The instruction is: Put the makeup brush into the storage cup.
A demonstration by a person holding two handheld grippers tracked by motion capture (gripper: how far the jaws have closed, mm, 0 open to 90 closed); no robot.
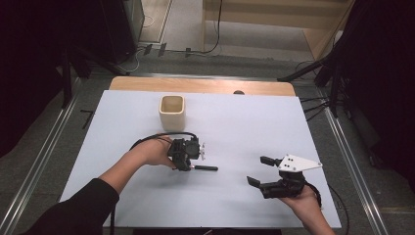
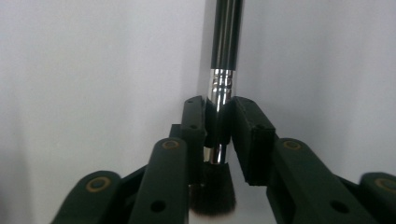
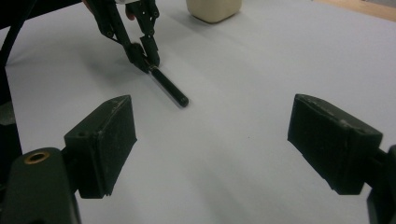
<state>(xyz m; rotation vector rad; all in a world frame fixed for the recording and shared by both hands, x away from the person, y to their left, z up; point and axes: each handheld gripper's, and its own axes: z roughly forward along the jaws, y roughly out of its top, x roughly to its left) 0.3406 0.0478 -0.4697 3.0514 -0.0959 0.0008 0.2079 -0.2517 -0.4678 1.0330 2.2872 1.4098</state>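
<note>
A makeup brush (image 2: 226,46) with a black handle, a silver ferrule and dark bristles lies on the white table sheet (image 1: 244,122). My left gripper (image 2: 218,121) is shut on the brush at the ferrule, pads pressed on both sides, bristles toward the camera. From above, the left gripper (image 1: 190,165) sits at table centre with the brush handle (image 1: 205,168) sticking out to the right. My right gripper (image 1: 258,170) rests at the front right, open, with nothing between its jaws. The right gripper view looks past its open gripper (image 3: 212,140) at the brush (image 3: 170,88) and the left gripper (image 3: 144,56).
A cream, square-mouthed cup (image 1: 172,111) stands upright behind the left gripper, toward the table's far side; its base shows as the cup (image 3: 214,9) in the right gripper view. A bare wooden strip (image 1: 200,85) runs along the far table edge.
</note>
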